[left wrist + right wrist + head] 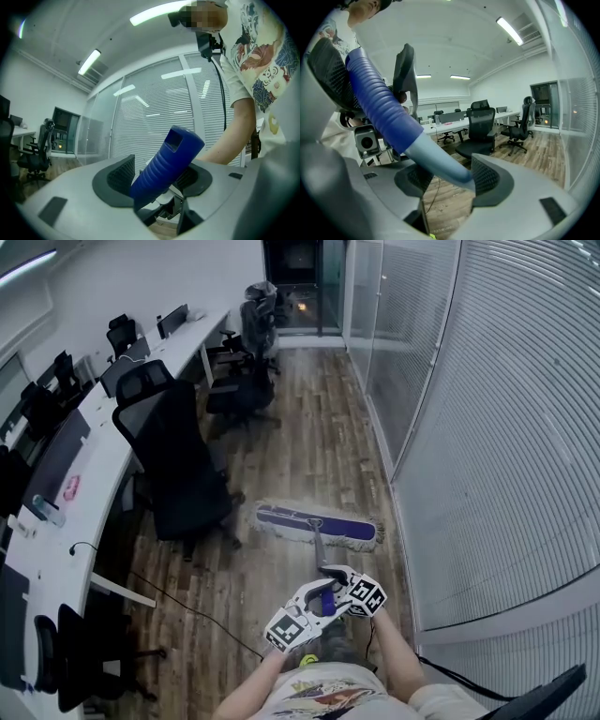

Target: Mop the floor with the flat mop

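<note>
The flat mop's head (317,526), purple on top with a white fringe, lies flat on the wood floor ahead of me, near the glass wall. Its grey pole (319,554) runs back to my two grippers. My left gripper (309,607) is shut on the blue ribbed handle end (166,161), which stands slanted between the pads (119,176). My right gripper (343,583) sits just ahead of it on the pole. In the right gripper view the handle (384,110) and the grey pole (440,164) cross between its jaws, pressed against the right pad (487,176).
A black office chair (183,465) stands just left of the mop head, beside a long white desk (94,446). More chairs (248,362) stand at the far end. A glass wall with blinds (487,474) runs along the right. A black cable (187,610) crosses the floor.
</note>
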Available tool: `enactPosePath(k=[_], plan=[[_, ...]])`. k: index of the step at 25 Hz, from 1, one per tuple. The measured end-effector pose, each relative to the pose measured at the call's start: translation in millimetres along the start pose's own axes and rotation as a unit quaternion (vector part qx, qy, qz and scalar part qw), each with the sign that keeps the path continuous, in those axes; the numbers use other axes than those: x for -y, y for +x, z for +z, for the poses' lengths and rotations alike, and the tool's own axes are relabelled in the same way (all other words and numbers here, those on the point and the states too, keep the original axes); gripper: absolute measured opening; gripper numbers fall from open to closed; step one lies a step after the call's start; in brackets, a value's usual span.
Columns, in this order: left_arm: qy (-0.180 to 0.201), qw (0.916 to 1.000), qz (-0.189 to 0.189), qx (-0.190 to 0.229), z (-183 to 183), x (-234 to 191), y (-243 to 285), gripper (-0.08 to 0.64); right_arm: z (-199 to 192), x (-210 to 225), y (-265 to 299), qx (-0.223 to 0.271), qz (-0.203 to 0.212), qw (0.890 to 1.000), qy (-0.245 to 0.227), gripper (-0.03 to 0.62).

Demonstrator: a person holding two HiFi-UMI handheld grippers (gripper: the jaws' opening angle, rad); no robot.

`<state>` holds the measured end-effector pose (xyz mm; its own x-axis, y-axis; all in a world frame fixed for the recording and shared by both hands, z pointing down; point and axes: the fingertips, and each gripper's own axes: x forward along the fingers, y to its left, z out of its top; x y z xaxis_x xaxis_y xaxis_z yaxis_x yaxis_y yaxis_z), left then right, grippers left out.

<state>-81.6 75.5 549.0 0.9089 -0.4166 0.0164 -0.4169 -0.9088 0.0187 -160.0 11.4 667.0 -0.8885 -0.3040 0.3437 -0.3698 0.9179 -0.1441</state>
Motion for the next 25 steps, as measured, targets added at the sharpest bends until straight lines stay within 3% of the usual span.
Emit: enactPosePath(k=[14, 25], plan=[[-0.003, 0.9998, -0.015, -0.011, 0, 115, -40, 0.227, -30, -107, -48, 0.006, -0.009, 1.0, 0.011, 0.221], [0.004, 0.9996, -0.015, -0.025, 2, 256, -20, 0.227, -74, -192, -151, 0.022, -0.002, 1.0, 0.017, 0.221]])
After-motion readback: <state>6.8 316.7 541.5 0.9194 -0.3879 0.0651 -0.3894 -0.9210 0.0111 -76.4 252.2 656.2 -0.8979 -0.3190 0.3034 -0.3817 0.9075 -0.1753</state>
